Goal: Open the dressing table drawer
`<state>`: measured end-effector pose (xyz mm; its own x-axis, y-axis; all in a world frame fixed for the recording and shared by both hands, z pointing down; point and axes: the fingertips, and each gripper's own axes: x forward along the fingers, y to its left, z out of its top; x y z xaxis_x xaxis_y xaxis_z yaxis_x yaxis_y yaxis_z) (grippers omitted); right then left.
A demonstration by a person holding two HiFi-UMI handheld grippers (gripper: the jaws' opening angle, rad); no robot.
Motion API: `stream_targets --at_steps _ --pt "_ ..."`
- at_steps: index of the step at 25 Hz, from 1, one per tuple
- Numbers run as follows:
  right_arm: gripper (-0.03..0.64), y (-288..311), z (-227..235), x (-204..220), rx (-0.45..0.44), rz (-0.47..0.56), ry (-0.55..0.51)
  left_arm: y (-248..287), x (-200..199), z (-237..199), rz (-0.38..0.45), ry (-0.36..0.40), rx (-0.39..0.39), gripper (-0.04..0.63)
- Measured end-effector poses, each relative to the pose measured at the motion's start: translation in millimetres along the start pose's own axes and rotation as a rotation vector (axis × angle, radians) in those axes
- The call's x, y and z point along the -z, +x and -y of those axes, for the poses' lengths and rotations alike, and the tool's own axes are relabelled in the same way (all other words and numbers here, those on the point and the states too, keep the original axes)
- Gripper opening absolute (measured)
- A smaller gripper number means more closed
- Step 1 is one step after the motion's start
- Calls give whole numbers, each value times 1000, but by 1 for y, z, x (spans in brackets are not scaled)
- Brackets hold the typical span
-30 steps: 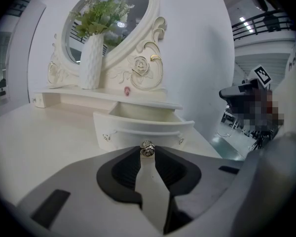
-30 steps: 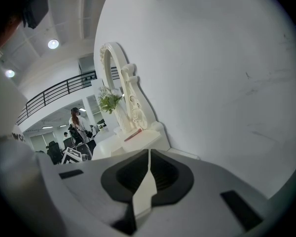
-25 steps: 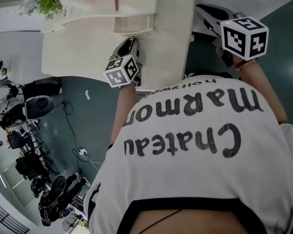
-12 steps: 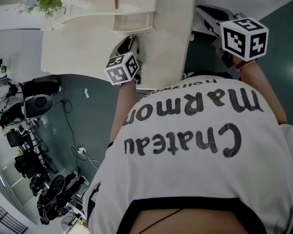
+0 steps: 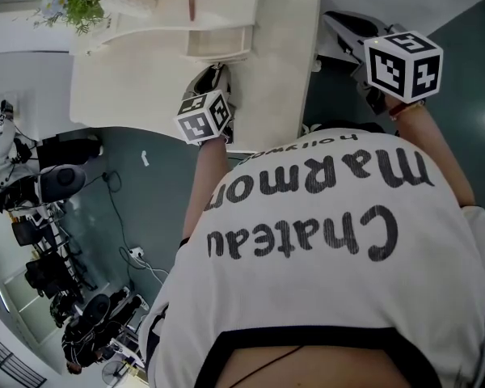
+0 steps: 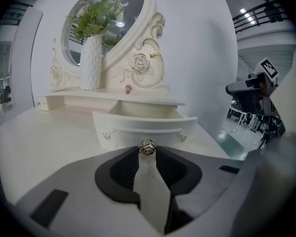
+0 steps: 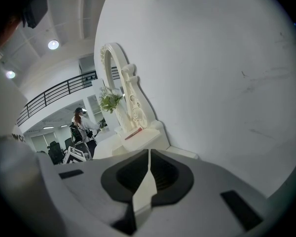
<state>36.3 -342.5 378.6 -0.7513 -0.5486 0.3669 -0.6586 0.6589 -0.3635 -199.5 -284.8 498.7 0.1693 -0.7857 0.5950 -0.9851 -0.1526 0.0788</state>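
At the left of the dressing table [image 6: 34, 132], a white vase [image 6: 91, 58] of greenery [image 6: 96, 16] stands on the rear shelf [image 6: 138, 94], in front of the oval mirror [image 6: 113, 19]. Right of the vase, the drawer [image 6: 143, 125] is pulled out from under that shelf, with its inside showing (cream, like the rest). Your left gripper [image 6: 147, 153] has its jaws closed on the small metal knob [image 6: 147, 146] at the middle of the drawer front, the tips pinching it from either side. Further right, your right gripper [image 7: 149, 154] is beyond the table's end, well apart from the drawer. Its jaws are pressed together with nothing between them, and it points along a white wall [image 7: 212, 83].
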Motion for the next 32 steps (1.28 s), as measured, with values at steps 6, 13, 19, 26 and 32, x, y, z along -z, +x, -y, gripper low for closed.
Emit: stream_targets --at_steps 6,13,19,26,32 --pt "32 1 -1 7 -8 -12 8 3 -1 3 -12 14 10 109" --pt "32 -4 -16 2 -11 -3 -5 -6 -10 6 0 46 15 109" --pt "32 -12 -27 -5 24 24 -10 -14 -22 9 38 58 39 109" --pt "32 -16 -40 -6 78 61 0 -14 -21 4 45 64 85 109" --pt "32 -26 -58 -8 118 86 22 -38 -41 1 107 43 133 109"
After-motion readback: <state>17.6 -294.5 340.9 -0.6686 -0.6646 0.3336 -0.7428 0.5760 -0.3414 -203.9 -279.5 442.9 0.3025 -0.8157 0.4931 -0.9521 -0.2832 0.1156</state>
